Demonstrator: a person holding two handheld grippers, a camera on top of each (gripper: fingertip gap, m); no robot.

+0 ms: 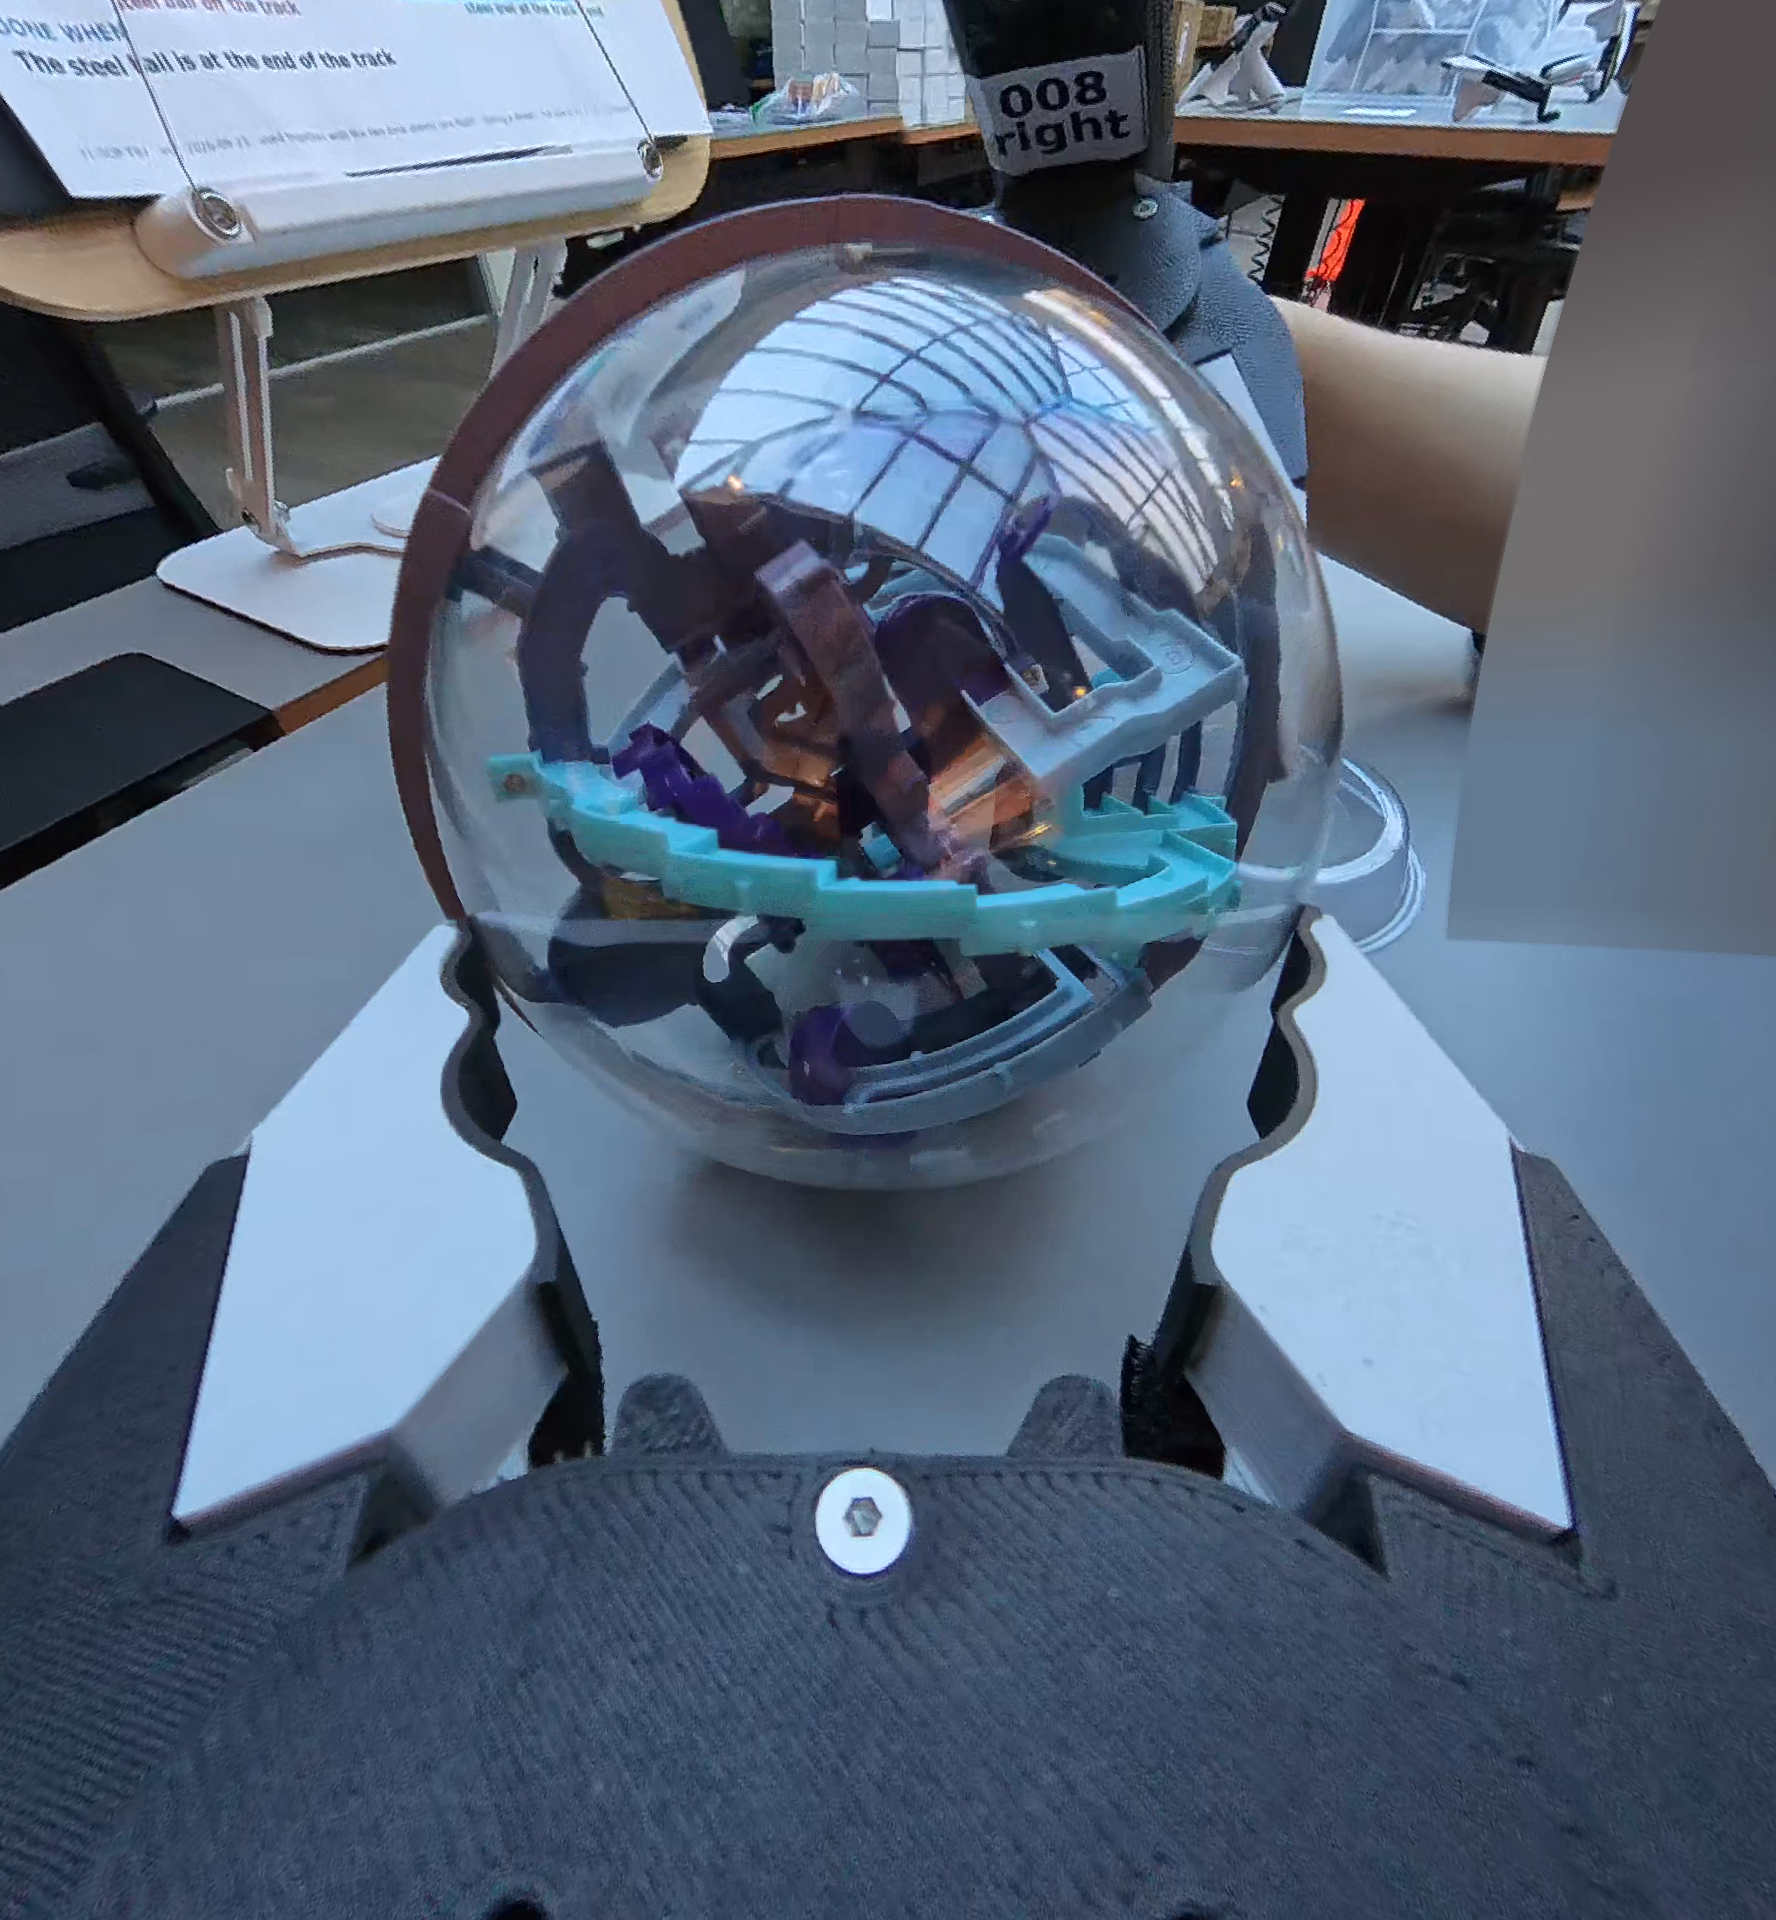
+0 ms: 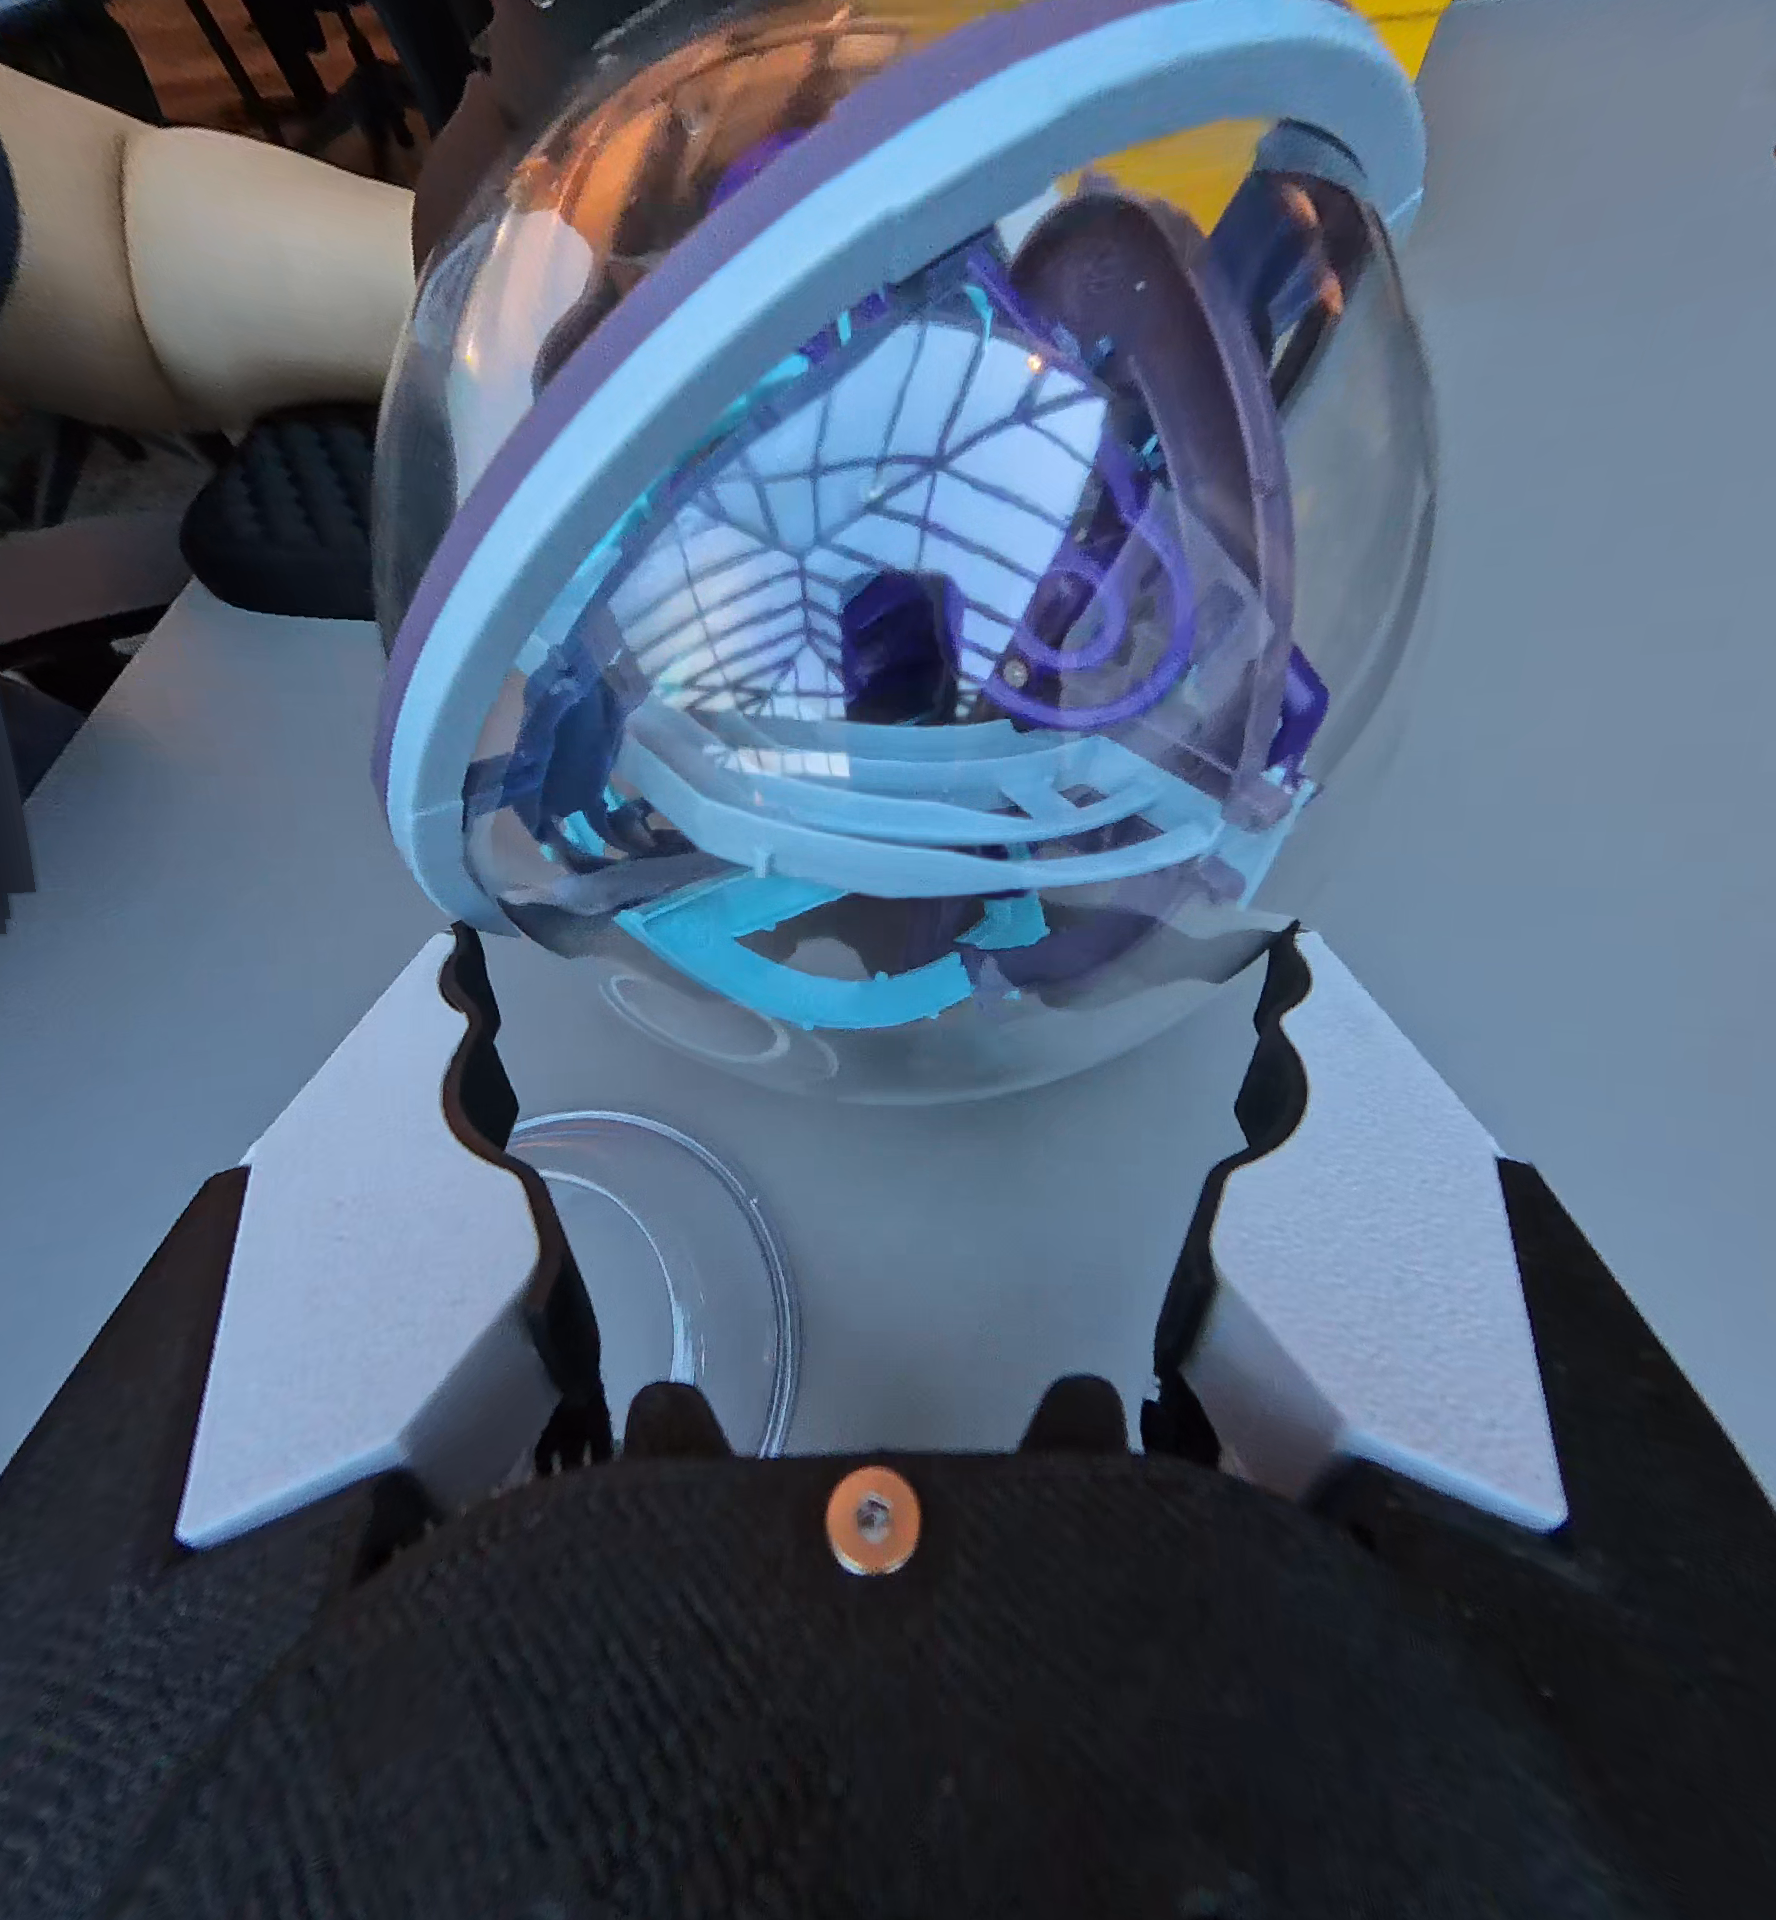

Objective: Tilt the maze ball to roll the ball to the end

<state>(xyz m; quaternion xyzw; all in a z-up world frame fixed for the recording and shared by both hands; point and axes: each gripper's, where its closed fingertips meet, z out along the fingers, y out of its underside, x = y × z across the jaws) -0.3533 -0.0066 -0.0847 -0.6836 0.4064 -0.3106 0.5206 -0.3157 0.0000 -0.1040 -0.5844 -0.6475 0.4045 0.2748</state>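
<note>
The maze ball [image 1: 863, 644] is a clear sphere with teal, purple, brown and grey tracks inside and a flat ring [image 1: 427, 623] around its middle. It is held just above the grey table [image 1: 136, 1039], tilted so the ring runs steeply. My left gripper [image 1: 879, 945] presses its fingertips [image 1: 463, 966] against the sphere's lower sides. My right gripper [image 2: 868, 935] grips the maze ball [image 2: 905, 540] the same way from the opposite side and shows behind it in the left wrist view [image 1: 1154, 260]. I cannot pick out the small steel ball among the tracks.
The ball's clear round stand [image 2: 676, 1257] lies on the table under the right gripper and also shows in the left wrist view [image 1: 1383, 831]. A paper sheet on a wooden stand [image 1: 344, 114] is at the back left. A person's arm [image 1: 1403, 468] is behind the ball.
</note>
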